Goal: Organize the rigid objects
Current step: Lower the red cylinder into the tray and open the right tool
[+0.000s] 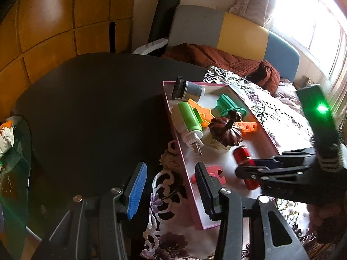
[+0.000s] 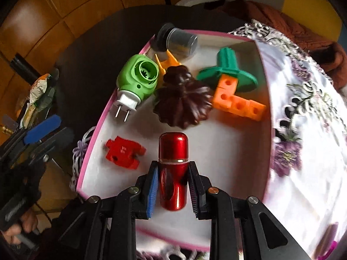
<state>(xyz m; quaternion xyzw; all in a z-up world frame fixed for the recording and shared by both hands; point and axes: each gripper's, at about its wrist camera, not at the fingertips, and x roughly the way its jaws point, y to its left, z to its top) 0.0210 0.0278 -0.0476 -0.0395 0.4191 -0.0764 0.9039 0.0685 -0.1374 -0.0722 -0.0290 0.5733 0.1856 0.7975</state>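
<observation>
My right gripper (image 2: 173, 169) is shut on a shiny red capsule-shaped case (image 2: 172, 169) and holds it over the near part of a pink-rimmed white box (image 2: 95, 134); they also show in the left wrist view, the case (image 1: 244, 160) and the box (image 1: 173, 121). In the box lie a green plug-in device (image 2: 136, 82), a brown pumpkin-shaped piece (image 2: 182, 106), an orange block piece (image 2: 238, 104), a green flanged piece (image 2: 227, 73), a red flat block (image 2: 124, 151) and a dark jar (image 2: 177, 39). My left gripper (image 1: 171, 177) is open and empty, at the box's left edge.
The box sits on a floral cloth (image 2: 303, 130) beside a dark round table (image 1: 86, 99). A glass side table with packets (image 1: 8, 138) is at far left. A sofa with a brown quilt (image 1: 227, 58) lies behind.
</observation>
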